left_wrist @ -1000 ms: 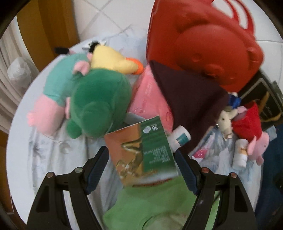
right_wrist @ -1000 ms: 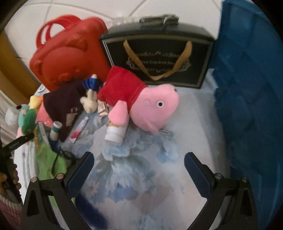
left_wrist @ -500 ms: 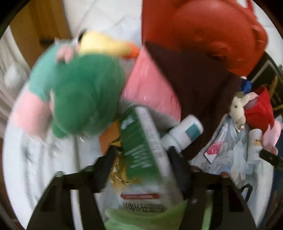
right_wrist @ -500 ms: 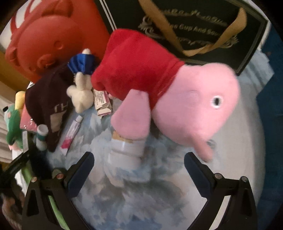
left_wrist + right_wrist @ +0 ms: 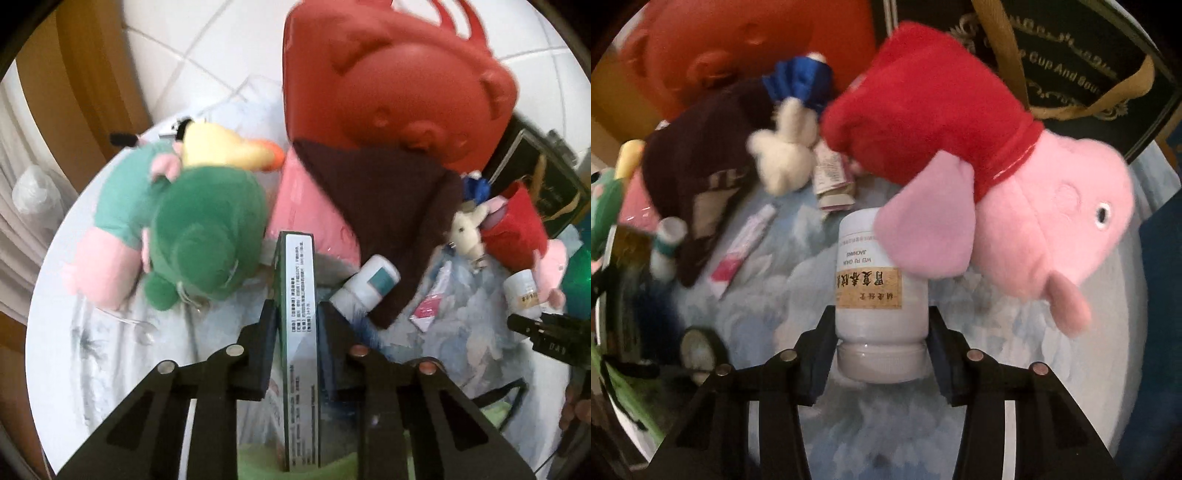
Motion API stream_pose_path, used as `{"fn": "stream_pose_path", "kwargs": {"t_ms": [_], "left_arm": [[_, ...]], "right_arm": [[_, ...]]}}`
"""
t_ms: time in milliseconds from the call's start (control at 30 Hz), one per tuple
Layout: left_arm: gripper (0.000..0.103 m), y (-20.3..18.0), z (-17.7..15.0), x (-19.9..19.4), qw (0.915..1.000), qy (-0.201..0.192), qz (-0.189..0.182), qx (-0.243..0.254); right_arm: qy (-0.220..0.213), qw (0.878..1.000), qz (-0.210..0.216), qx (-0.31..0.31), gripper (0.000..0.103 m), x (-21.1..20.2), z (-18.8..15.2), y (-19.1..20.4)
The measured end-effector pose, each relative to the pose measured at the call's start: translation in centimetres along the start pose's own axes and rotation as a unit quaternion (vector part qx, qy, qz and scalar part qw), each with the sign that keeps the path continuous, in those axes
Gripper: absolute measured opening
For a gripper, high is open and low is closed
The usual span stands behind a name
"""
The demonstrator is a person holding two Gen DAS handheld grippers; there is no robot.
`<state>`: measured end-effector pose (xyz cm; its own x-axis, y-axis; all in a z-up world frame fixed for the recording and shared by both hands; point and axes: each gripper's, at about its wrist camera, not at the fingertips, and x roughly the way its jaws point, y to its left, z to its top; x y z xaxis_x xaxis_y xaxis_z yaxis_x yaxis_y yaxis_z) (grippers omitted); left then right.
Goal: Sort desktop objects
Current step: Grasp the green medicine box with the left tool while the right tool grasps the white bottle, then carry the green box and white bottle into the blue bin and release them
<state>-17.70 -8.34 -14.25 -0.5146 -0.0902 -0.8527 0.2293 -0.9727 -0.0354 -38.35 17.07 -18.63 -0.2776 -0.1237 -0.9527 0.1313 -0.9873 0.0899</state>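
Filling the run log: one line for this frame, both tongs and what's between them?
left tongs: closing on green box, edge-up | right tongs: closing on white pill bottle, part under pink pig plush

A pale floral cloth (image 5: 110,350) covers the round white table (image 5: 44,295) under and to the left of the left tongs (image 5: 297,306). Far beyond their tips lies white tiled floor (image 5: 207,44); up to the left stand a brown wooden panel (image 5: 85,74) and a pale curtain (image 5: 14,229). The same cloth (image 5: 960,424) spreads beneath the right tongs (image 5: 881,314).
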Motion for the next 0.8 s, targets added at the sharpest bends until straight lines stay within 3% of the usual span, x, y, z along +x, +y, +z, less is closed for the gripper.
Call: {"fn": "stream_pose_path", "kwargs": {"t_ms": [200, 367, 400, 600, 800], "left_arm": [[0.020, 0.7, 0.7, -5.0, 0.9980, -0.061, -0.002, 0.014], [0.020, -0.6, 1.0, -11.0, 0.9902, -0.134, -0.022, 0.033], [0.020, -1.2, 1.0, -12.6, 0.9872, -0.152, -0.032, 0.039], [0.020, -4.8, 1.0, -19.4, 0.9680, -0.222, -0.087, 0.077], [0.020, -10.2, 0.4, -24.9, 0.9403, -0.267, -0.165, 0.131]], "right_arm": [[-0.054, 0.998, 0.012, -0.017, 0.045, -5.7, -1.8, 0.6], [-0.117, 0.993, 0.017, -0.028, 0.045, -11.8, -3.4, 1.9], [-0.144, 0.989, 0.016, -0.028, 0.045, -14.6, -4.3, 2.5], [-0.213, 0.977, 0.007, -0.018, 0.045, -21.4, -6.7, 2.4], [-0.292, 0.956, -0.030, 0.025, 0.045, -30.2, -11.8, 0.2]]}}
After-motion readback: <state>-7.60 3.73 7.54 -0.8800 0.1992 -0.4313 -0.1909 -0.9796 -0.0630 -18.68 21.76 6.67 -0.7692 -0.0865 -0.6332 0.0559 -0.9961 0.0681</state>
